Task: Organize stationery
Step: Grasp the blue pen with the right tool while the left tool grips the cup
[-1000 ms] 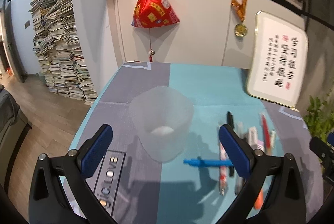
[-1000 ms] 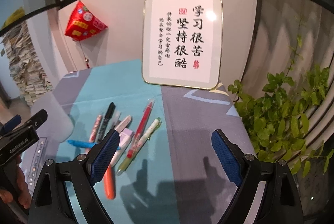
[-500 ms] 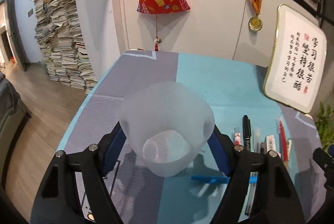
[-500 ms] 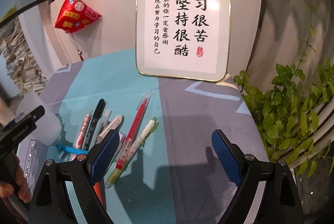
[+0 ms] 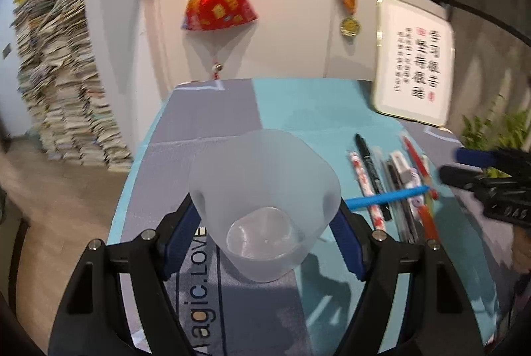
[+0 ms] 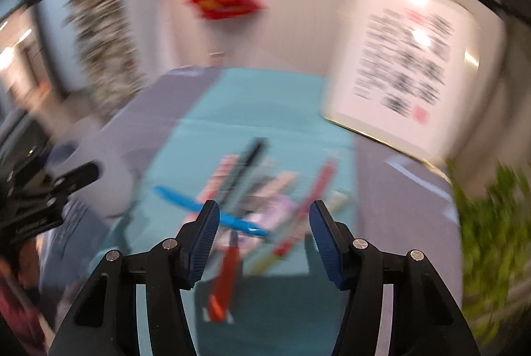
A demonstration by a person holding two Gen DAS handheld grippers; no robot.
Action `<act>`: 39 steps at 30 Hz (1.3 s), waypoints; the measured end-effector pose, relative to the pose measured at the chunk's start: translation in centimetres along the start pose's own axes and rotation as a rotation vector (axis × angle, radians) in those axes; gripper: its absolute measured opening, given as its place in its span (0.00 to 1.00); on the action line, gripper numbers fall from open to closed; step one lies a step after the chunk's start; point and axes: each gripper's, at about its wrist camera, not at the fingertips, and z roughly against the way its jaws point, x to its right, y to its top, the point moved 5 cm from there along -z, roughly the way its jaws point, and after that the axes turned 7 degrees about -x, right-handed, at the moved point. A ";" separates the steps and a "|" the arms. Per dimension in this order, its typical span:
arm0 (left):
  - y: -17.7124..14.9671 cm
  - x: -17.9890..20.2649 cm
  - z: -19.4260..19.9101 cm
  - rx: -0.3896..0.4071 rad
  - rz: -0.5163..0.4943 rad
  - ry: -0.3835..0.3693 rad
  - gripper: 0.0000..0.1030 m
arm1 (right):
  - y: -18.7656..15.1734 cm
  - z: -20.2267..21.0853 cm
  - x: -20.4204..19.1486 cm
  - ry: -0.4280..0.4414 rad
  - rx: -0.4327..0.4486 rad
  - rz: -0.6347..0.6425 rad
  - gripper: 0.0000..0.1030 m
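Your left gripper (image 5: 265,223) pinches the frosted cup (image 5: 265,190), table centre. Your right gripper (image 6: 264,224) is closing, nothing between the jaws yet, over the pens (image 6: 252,190) at the cup's 3 o'clock. Crossed blue pen (image 6: 205,206) risks scattering the others; cup may squash.

The table mat (image 5: 212,296) bears the printed wording "Magic.LOVE", its start partly cut off. The framed calligraphy board (image 5: 413,60) carries black Chinese characters and red seals, too blurred to read.
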 end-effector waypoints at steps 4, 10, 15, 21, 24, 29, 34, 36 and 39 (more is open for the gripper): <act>-0.6 0.7 0.3 0.046 -0.046 -0.038 0.72 | 1.1 -1.8 -4.1 0.005 -0.029 0.210 0.57; -1.3 0.7 0.7 0.099 -0.062 -0.072 0.72 | 3.0 -5.2 -8.4 0.057 -0.122 0.468 0.57; -1.3 0.1 0.5 0.122 -0.060 -0.048 0.72 | 3.0 -7.9 -9.6 0.083 -0.235 0.622 0.51; -1.5 -0.2 0.4 0.117 -0.060 -0.054 0.74 | 2.8 -9.6 -9.6 0.142 -0.300 0.605 0.29; -1.5 -0.1 0.4 0.116 -0.066 -0.050 0.74 | 3.0 -9.5 -9.6 0.150 -0.308 0.559 0.13; -1.5 -0.3 1.0 0.143 -0.052 -0.062 0.77 | 3.8 -5.3 -8.7 0.166 -0.215 0.386 0.10; -1.4 -0.1 2.0 0.157 -0.033 -0.045 0.81 | 4.6 0.4 -6.8 0.162 -0.102 0.221 0.10; -1.4 0.3 2.6 0.164 -0.028 -0.023 0.86 | 4.3 2.3 -5.8 0.151 -0.058 0.150 0.10; -1.2 0.3 2.3 0.142 0.003 0.058 0.86 | 4.7 4.2 -4.4 0.128 0.007 0.069 0.10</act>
